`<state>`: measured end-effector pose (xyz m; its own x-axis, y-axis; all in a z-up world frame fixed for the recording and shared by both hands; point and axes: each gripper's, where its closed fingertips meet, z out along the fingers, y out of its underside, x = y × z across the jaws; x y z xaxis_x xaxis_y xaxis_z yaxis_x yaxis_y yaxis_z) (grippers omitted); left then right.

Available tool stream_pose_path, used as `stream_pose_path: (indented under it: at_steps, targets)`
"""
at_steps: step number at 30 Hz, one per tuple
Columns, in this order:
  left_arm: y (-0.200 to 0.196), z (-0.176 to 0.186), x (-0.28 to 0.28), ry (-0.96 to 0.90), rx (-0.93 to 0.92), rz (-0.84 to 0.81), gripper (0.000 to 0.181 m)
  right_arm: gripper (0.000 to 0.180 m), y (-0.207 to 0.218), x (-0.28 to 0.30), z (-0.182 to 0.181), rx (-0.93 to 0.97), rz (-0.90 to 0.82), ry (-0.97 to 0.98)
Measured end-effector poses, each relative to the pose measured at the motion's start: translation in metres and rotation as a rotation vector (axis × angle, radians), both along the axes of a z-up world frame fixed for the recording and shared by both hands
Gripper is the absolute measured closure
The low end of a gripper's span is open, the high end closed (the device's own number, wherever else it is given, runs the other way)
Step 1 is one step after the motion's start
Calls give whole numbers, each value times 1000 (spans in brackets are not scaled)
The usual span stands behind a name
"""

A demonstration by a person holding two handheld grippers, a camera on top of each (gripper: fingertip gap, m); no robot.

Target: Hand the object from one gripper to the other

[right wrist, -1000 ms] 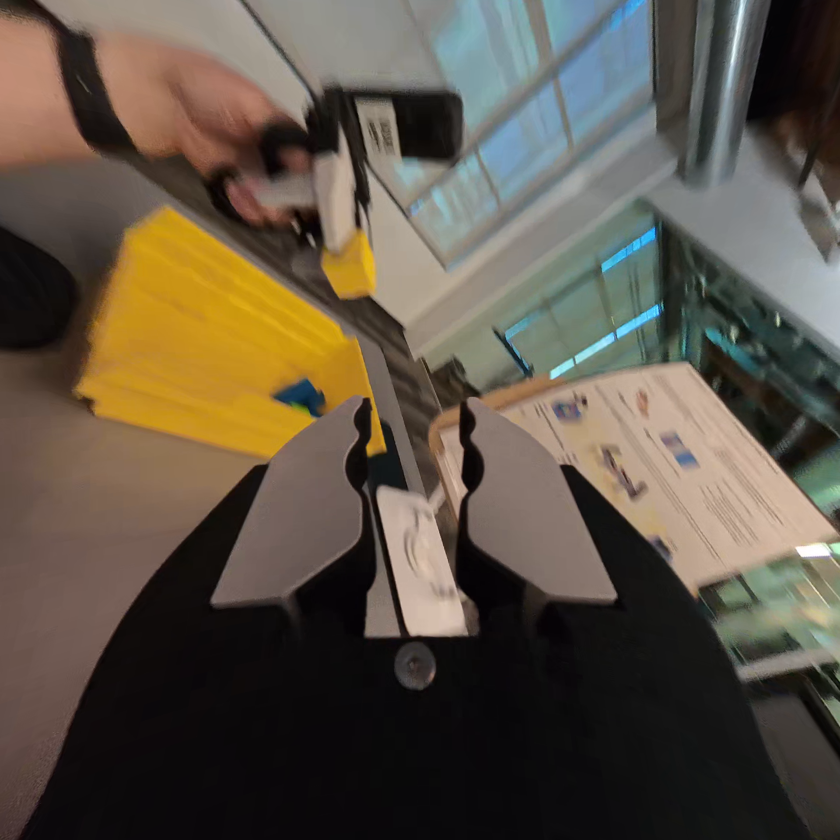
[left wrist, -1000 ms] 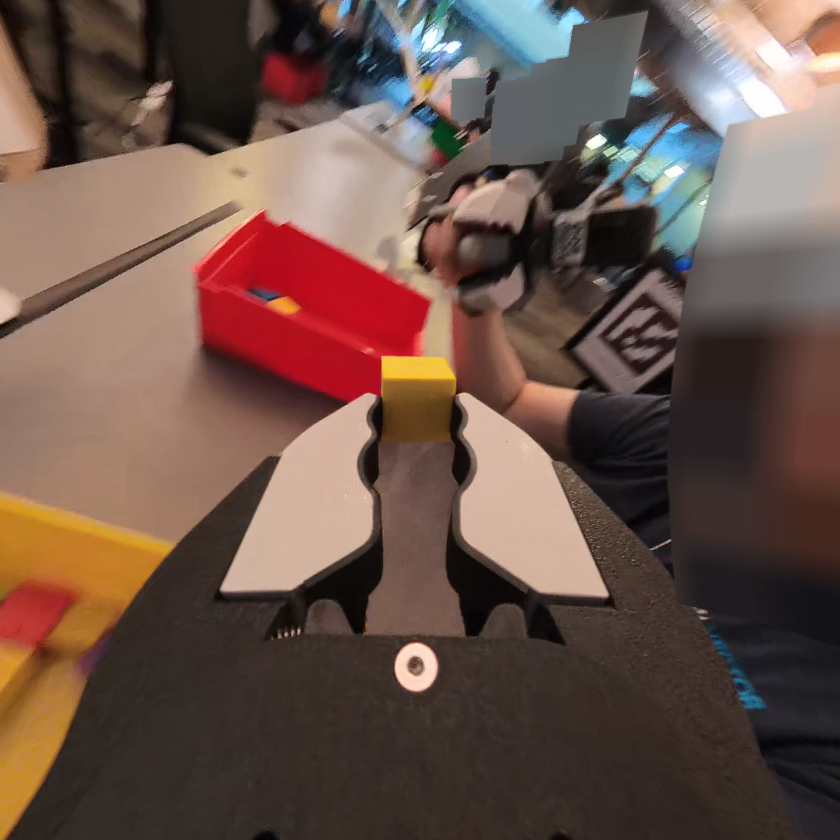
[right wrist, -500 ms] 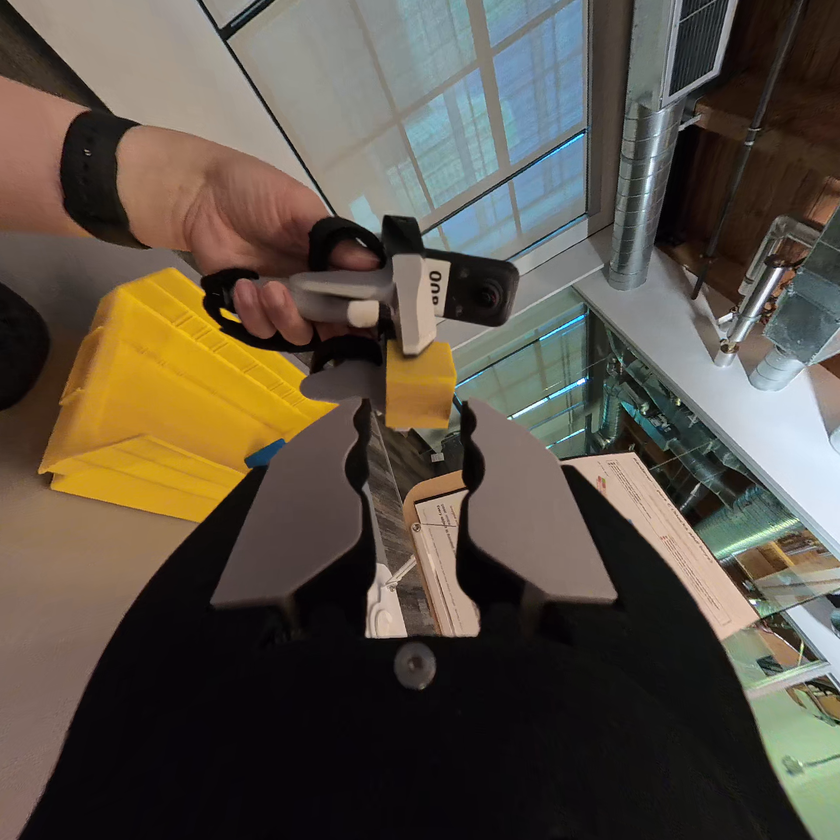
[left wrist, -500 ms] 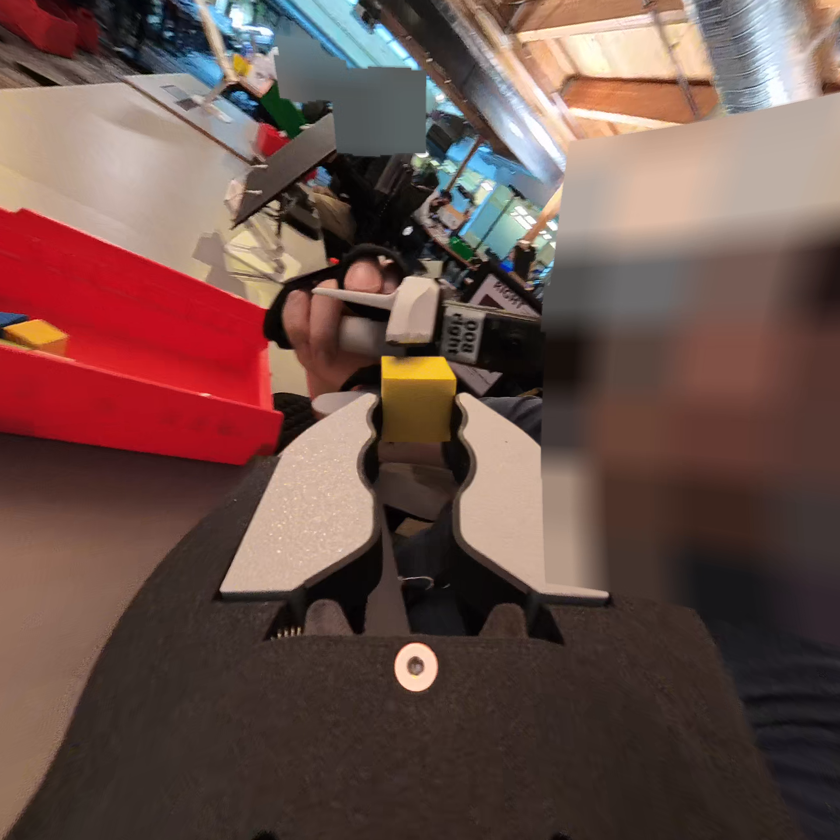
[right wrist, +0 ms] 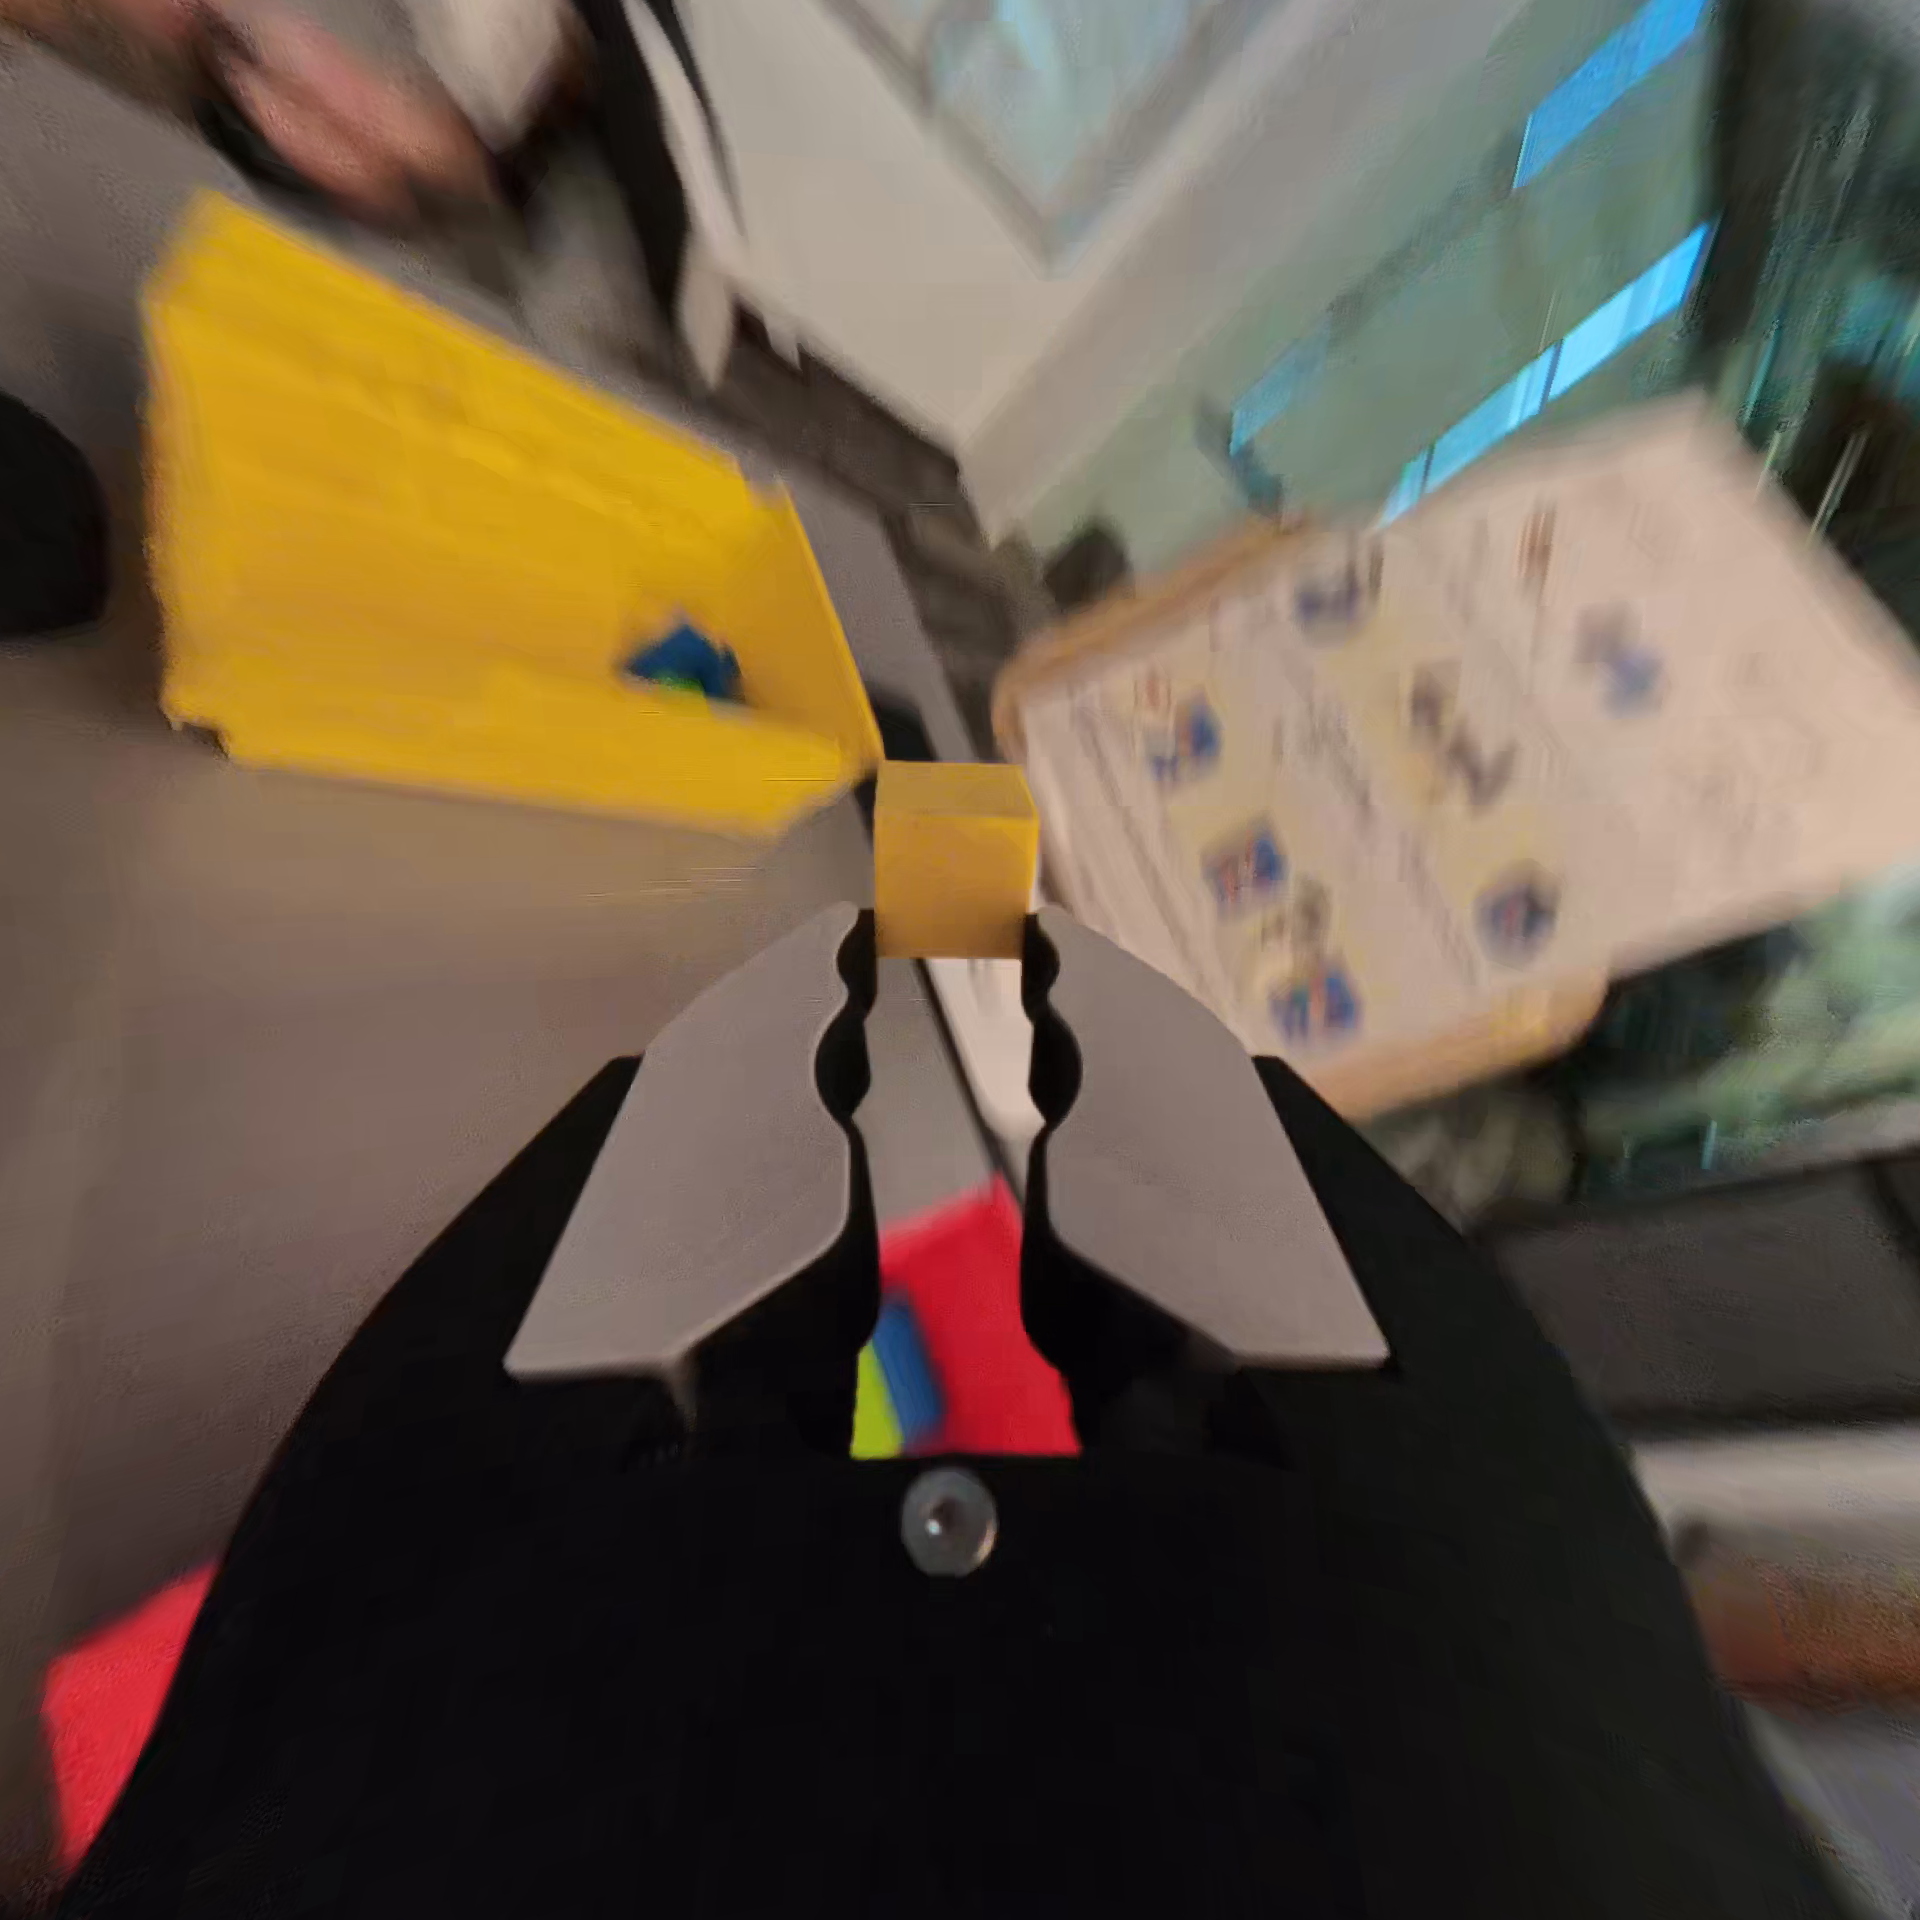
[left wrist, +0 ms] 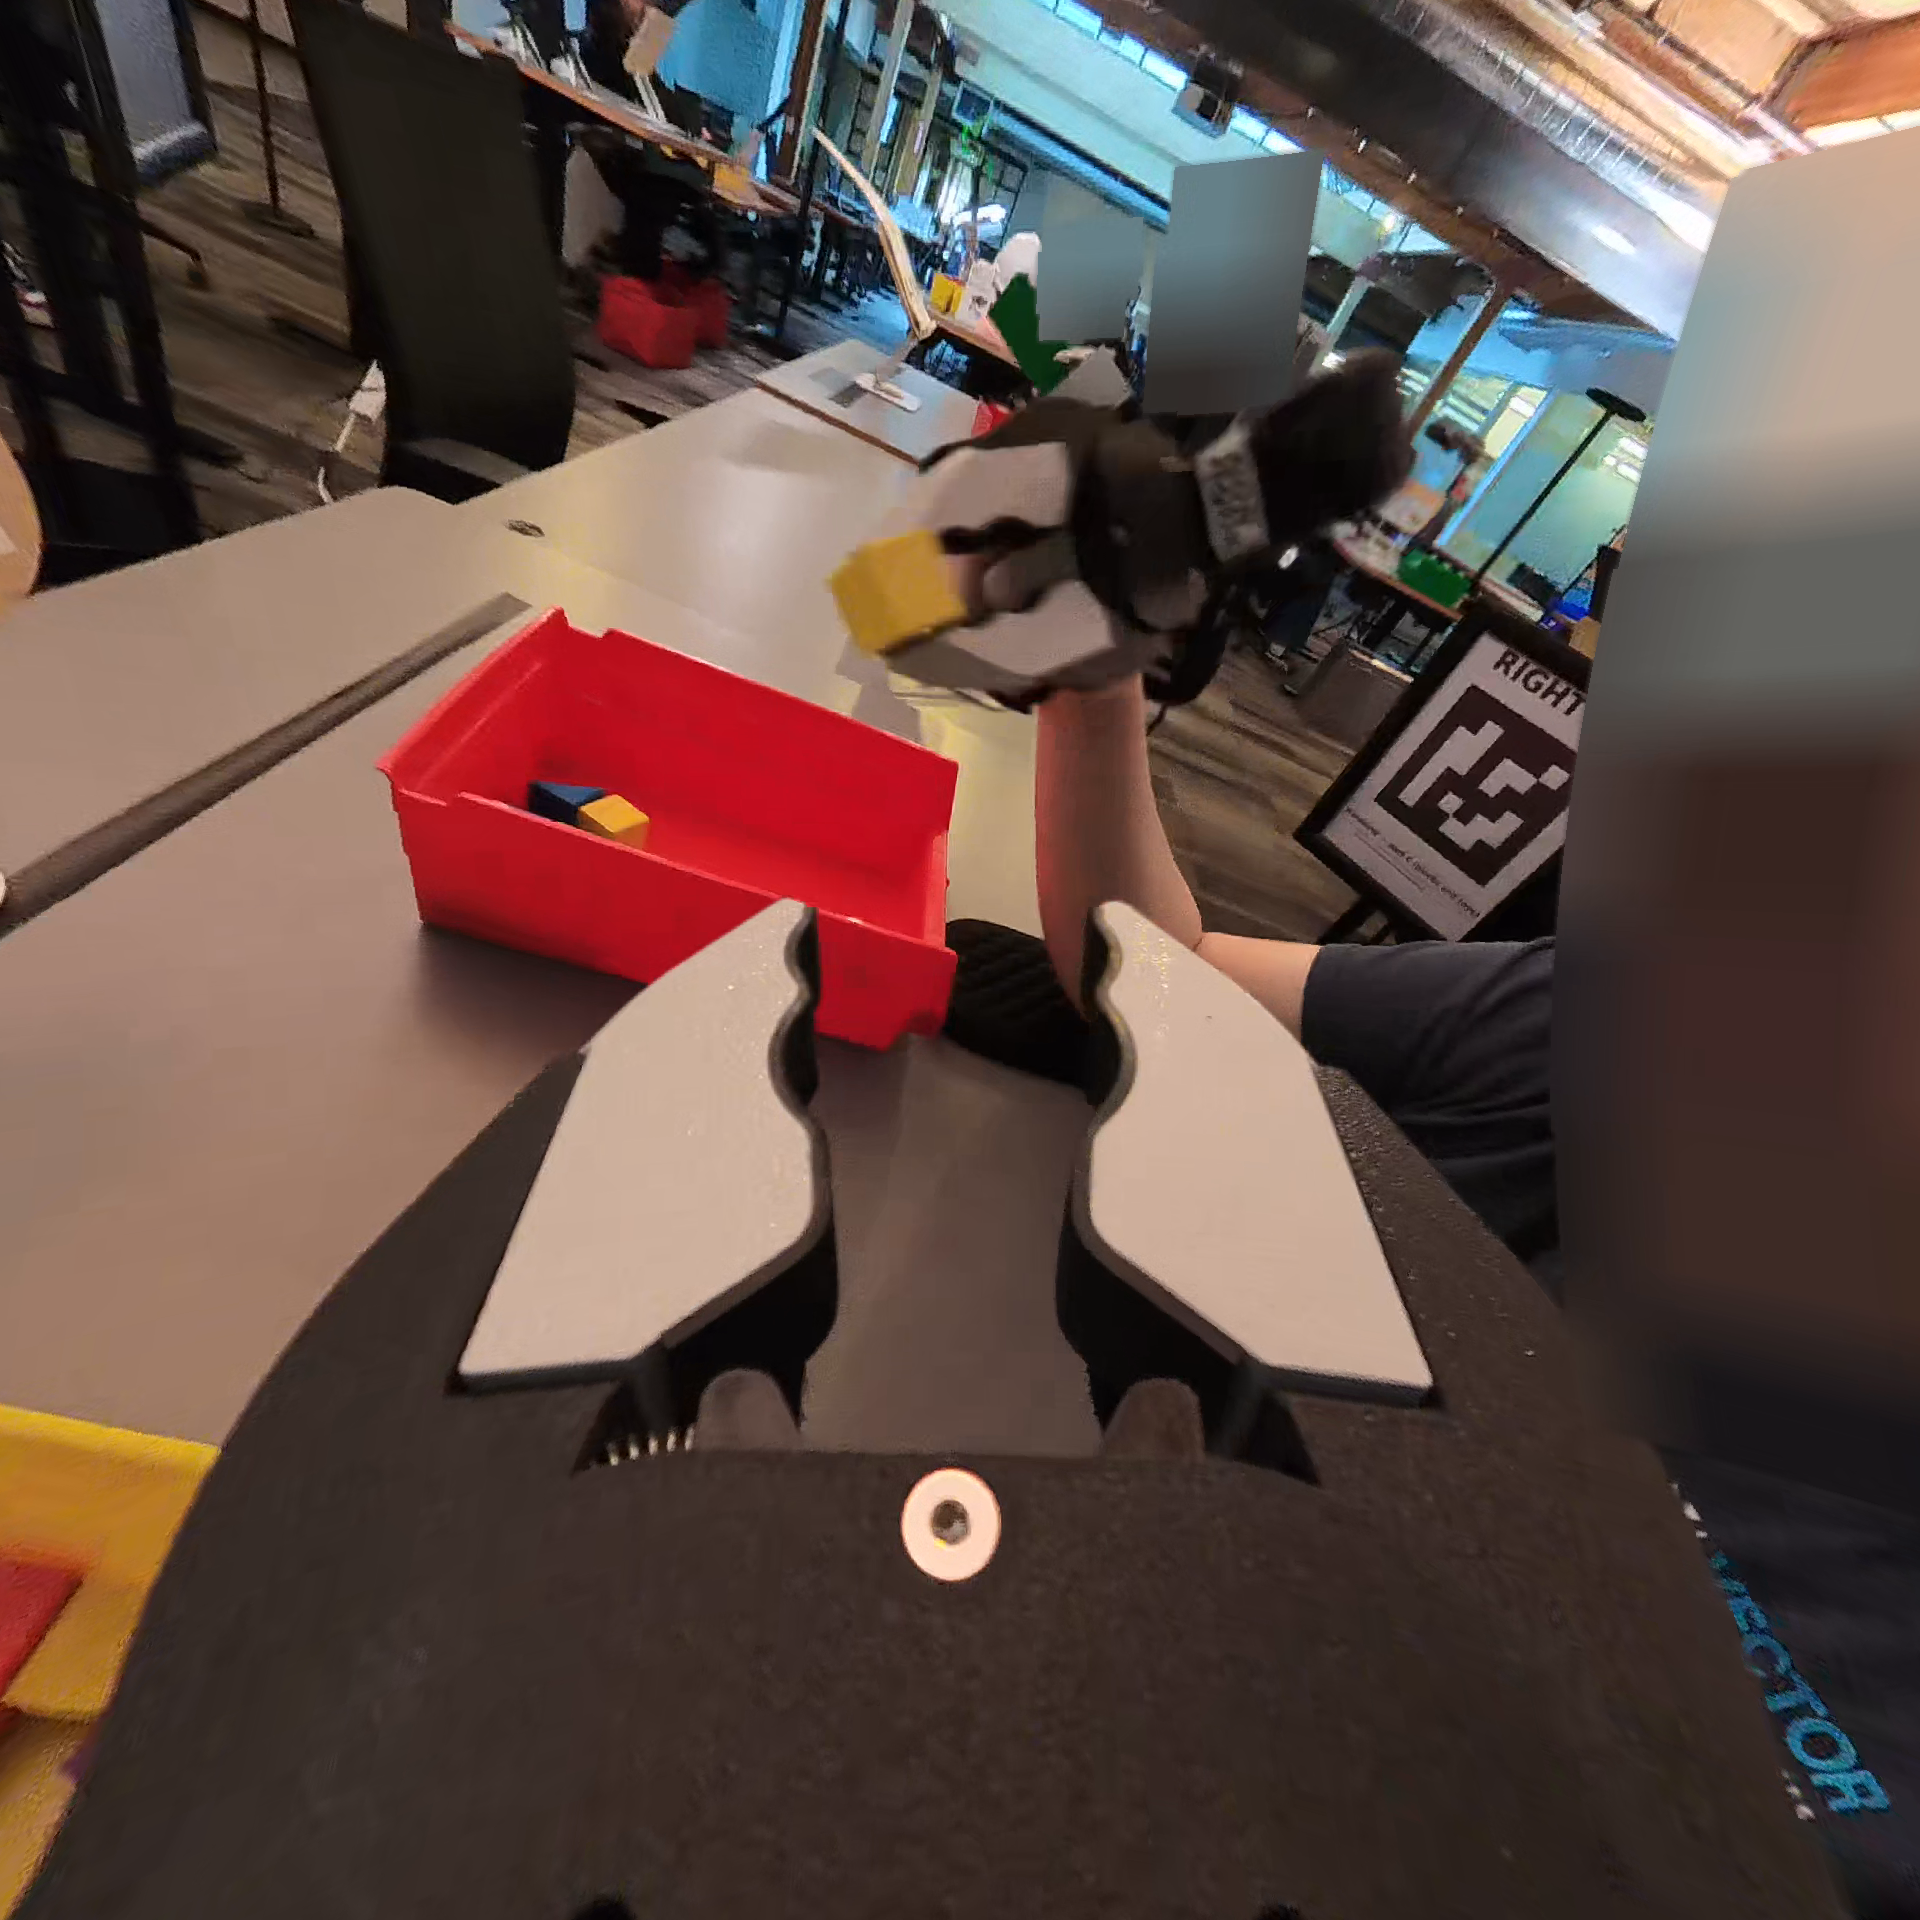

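Cube (right wrist: 956, 871), yellow, matte, square-edged: I see it clamped at the very tips of my right gripper (right wrist: 951, 925), standing out past them toward 12 o'clock in the right wrist view. From the left wrist view the same cube (left wrist: 902, 592) sits at about 12 o'clock, up in the air, pinched by the right gripper (left wrist: 940, 613), which a hand holds above the table.

Left gripper (left wrist: 948, 951): released, jaws spread wide, nothing between them. Fingers (left wrist: 675, 1164) are flat grey plates with wavy inner edges, seated in a black, grainy body.

Red bin (left wrist: 675, 904): smooth plastic, rectangular, open-topped, on the grey table (left wrist: 208, 1039) at 11 o'clock from the left gripper and below the held cube. Inside I count a small yellow block (left wrist: 615, 821) touching a blue block (left wrist: 556, 798).

Yellow bin (right wrist: 436, 582): ribbed plastic, at 10 o'clock in the right wrist view, heavily blurred, something blue within. Its corner (left wrist: 73, 1496) shows at 8 o'clock in the left wrist view.

Framed black-and-white marker board (left wrist: 1455, 790): on the floor, 2 o'clock, beyond the table.
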<state>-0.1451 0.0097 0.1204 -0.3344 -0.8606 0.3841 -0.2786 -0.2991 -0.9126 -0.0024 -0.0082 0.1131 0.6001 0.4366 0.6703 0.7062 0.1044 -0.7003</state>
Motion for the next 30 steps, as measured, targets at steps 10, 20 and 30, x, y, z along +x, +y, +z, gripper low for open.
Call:
stream_pose_path:
  at_steps: [10,20,30]
  targets:
    - [8,6,-13,-19,37,23,134,152,-27,181,-211,-1021,-512,-54]
    - [11,-1,-12,26,38,33,135,152,-15,186,-257,-1154,-543,-63]
    - [21,-2,-16,35,58,74,135,151,-11,189,-264,-1180,-603,-6]
